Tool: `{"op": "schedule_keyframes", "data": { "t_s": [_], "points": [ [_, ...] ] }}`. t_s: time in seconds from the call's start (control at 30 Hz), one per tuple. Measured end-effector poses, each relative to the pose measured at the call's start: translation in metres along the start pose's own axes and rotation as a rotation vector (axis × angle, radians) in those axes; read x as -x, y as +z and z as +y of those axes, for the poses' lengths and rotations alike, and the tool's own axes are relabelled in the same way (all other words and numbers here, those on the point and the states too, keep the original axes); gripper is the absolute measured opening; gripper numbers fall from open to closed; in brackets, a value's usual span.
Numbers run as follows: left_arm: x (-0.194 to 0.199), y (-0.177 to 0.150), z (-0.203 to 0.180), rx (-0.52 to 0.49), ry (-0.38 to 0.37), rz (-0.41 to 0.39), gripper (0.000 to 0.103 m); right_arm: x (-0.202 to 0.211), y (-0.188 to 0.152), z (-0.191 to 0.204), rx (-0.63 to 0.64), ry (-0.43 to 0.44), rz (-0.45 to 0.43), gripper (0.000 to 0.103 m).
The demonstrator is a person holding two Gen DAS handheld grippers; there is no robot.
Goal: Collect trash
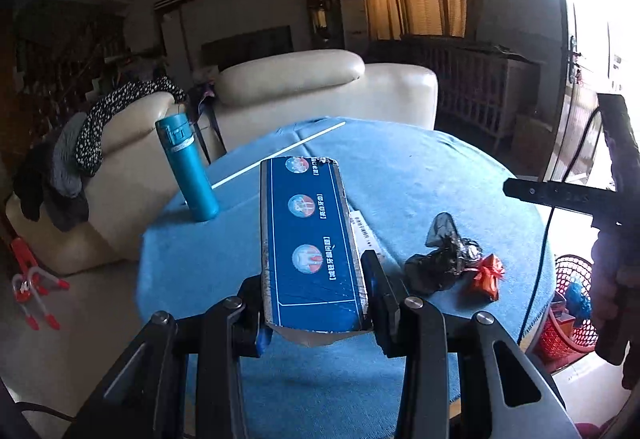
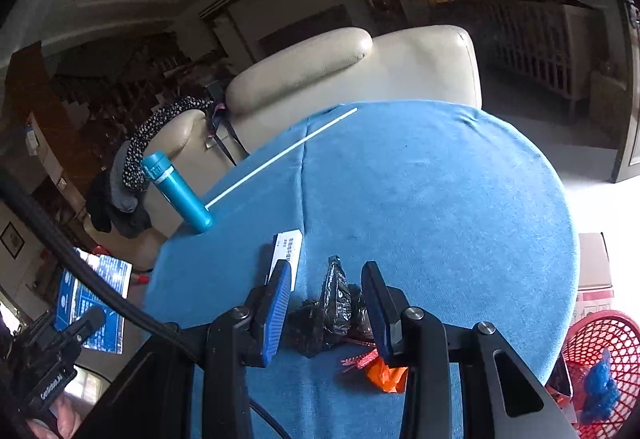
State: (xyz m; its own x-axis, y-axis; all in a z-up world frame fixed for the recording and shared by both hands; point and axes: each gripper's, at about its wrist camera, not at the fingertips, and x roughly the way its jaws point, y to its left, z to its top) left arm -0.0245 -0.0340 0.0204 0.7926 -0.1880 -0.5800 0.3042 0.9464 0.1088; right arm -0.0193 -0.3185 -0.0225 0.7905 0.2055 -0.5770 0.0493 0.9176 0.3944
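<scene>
My left gripper (image 1: 316, 291) is shut on a long blue toothpaste box (image 1: 308, 239) and holds it above the round blue table (image 1: 420, 175). The box also shows at the left of the right wrist view (image 2: 92, 303). A crumpled black plastic bag (image 1: 440, 259) and an orange-red wrapper (image 1: 486, 275) lie on the table to its right. My right gripper (image 2: 326, 303) is open, its fingers either side of the black bag (image 2: 332, 307). The orange wrapper (image 2: 384, 371) lies just under its right finger. A white slip of paper (image 2: 290, 251) lies by the left finger.
A teal flask (image 1: 186, 167) stands at the table's left edge, with a thin white stick (image 1: 280, 155) behind it. A red mesh basket (image 2: 600, 367) holding blue trash sits on the floor at right. A cream sofa (image 1: 320, 87) stands behind the table.
</scene>
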Motion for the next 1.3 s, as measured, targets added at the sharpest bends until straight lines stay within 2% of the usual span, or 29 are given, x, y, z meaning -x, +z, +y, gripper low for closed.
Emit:
{"op": "schedule_keyframes", "data": {
  "t_s": [0.5,1.0,1.3],
  "points": [
    [0.008,0.001,-0.018,-0.027,-0.005,-0.003,0.041,0.022,-0.001,-0.002,-0.013,0.03,-0.057,0.04],
    [-0.008,0.01,-0.064,-0.114,-0.036,0.017,0.041,0.046,-0.01,-0.053,-0.072,-0.035,-0.117,0.04],
    [-0.031,0.035,-0.093,-0.178,-0.027,0.02,0.041,0.073,-0.015,-0.092,-0.14,-0.066,-0.169,0.04]
  ]
}}
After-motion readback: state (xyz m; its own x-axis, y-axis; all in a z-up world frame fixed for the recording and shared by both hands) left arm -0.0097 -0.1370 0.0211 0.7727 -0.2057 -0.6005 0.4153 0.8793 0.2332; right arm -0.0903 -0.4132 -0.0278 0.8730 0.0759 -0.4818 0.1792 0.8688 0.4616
